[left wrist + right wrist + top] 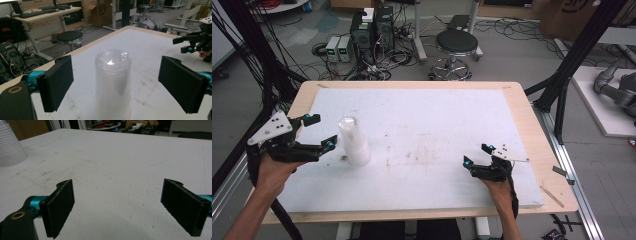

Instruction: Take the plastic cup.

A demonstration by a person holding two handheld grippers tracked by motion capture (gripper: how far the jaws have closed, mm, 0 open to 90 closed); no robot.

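High view had the left hand-held gripper [322,132] hovering at the left side of the tabletop [522,107], jaws spread wide and gripping nothing. Right next to its tips stood a stack of clear plastic cups [353,141], upside down on the white board, just off the lower jaw; couldn't tell from there if that pad was brushing the side or not. Left gripper view sorted it out a bit: the cups [113,82] sat dead centre between the two black pads, with clear gaps on both sides, so no contact. Camera looked slightly down on the stack's closed top. Cups were nested into each other, nothing else visible in them.

Right hand-held gripper [478,155] sat low near the front right of the tabletop, well apart from the cups, jaws also wide apart. Right gripper view showed bare scuffed white surface between its pads, nothing held, and the ribbed edge of the cups [10,145] way off at the top-left corner. It [186,45] also popped up in the left gripper view at far right, across the board.
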